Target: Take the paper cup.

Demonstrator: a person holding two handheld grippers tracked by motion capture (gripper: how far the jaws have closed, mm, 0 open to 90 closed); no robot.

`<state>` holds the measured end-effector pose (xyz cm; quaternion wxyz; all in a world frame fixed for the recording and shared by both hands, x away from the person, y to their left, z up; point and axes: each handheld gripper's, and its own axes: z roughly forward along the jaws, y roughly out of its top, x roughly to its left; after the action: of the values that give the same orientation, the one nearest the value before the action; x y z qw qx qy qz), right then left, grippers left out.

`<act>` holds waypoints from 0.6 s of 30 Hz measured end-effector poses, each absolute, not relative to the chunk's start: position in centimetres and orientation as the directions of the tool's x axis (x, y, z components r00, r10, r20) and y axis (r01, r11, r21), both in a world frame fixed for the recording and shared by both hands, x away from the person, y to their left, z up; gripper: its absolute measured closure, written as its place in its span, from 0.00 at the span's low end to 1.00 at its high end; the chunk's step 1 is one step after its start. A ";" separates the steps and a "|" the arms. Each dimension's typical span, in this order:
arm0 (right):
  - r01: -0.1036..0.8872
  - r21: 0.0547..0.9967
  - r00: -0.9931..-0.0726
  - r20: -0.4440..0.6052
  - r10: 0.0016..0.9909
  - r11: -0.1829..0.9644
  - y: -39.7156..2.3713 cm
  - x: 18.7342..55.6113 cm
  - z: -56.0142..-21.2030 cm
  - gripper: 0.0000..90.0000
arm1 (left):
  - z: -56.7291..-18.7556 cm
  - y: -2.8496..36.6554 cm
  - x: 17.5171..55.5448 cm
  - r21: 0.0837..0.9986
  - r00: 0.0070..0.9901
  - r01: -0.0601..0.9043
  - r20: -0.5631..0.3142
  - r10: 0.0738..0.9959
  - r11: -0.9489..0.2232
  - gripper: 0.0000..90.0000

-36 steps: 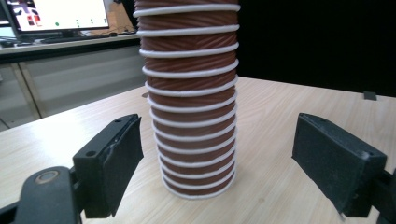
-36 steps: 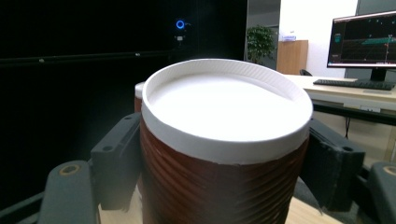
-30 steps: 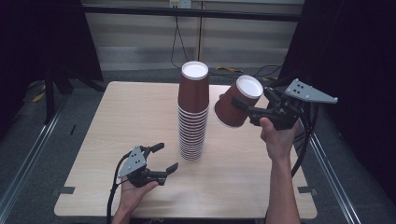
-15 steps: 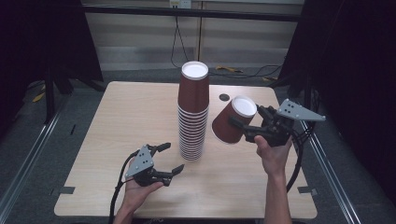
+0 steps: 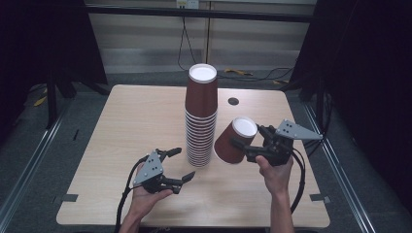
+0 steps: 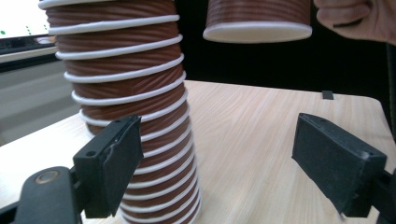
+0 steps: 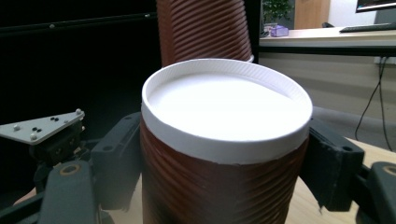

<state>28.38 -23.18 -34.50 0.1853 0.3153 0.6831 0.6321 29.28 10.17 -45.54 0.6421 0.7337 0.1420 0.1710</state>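
Brown ribbed paper cup [image 5: 235, 141] with a white rolled rim and white base sits upside down and tilted in my right gripper [image 5: 245, 145], one jaw pad pressed on each side of its wall, mouth hanging just above the table. It is just right of the stack of cups [image 5: 200, 116], apart from it. That stack stands upright on the tabletop, same brown cups nested mouth-down, white rims banding its lower half.

I can't see the held cup's [image 7: 219, 154] mouth below my right gripper's [image 7: 224, 158] jaws. The stack's [image 6: 130, 107] top runs off the frame above my left gripper [image 6: 233, 172].
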 end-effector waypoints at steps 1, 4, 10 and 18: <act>0.197 0.980 -0.735 0.146 0.662 0.002 -23.1 28.3 -34.7 0.26 | -45.5 10.0 29.2 0.993 0.904 -0.009 0.060 0.423 -0.122 0.17; 0.204 0.979 -0.744 0.152 0.651 0.005 -22.6 28.0 -35.4 0.26 | -45.5 9.8 29.1 0.994 0.915 -0.005 0.047 0.400 -0.106 0.17; 0.205 0.979 -0.769 0.157 0.620 0.006 -21.8 27.7 -37.0 0.26 | -45.3 9.3 28.8 0.992 0.921 -0.029 0.073 0.382 -0.119 0.18; 0.226 0.974 -0.782 0.168 0.600 0.022 -20.8 27.6 -38.0 0.26 | -45.3 8.6 28.6 0.992 0.932 -0.030 0.071 0.355 -0.121 0.18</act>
<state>27.62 -20.81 -37.97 0.1475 0.2954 0.6993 0.6340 28.65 8.60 -45.28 0.6538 0.7339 0.1108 0.1471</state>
